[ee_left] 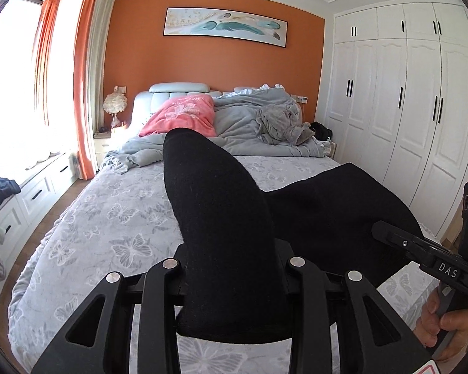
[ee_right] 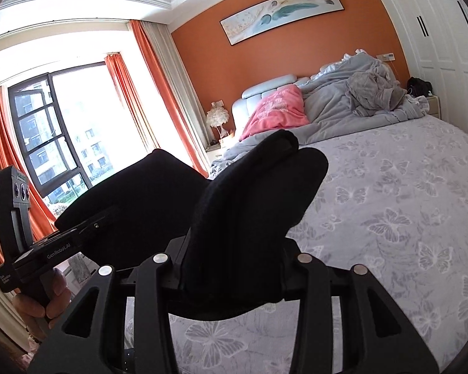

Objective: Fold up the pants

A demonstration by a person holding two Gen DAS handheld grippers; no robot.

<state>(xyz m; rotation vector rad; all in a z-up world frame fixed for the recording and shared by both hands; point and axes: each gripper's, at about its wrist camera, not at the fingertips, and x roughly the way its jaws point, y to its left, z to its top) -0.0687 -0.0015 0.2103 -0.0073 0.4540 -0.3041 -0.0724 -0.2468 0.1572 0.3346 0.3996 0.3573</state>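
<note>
The black pants (ee_left: 221,205) hang between my two grippers above the bed. My left gripper (ee_left: 231,268) is shut on one edge of the pants, and the cloth drapes over its fingers and hides the tips. My right gripper (ee_right: 234,249) is shut on the other edge of the pants (ee_right: 252,193), its fingertips also covered by cloth. The right gripper (ee_left: 399,243) shows at the right of the left wrist view, and the left gripper (ee_right: 87,227) at the left of the right wrist view. Both are held up off the bed.
The bed (ee_left: 109,218) has a grey butterfly-print sheet below the pants. A crumpled grey duvet (ee_left: 252,124) and a pink pillow (ee_left: 181,115) lie at the headboard. White wardrobes (ee_left: 405,109) stand on the right, a window seat with drawers (ee_left: 31,196) on the left.
</note>
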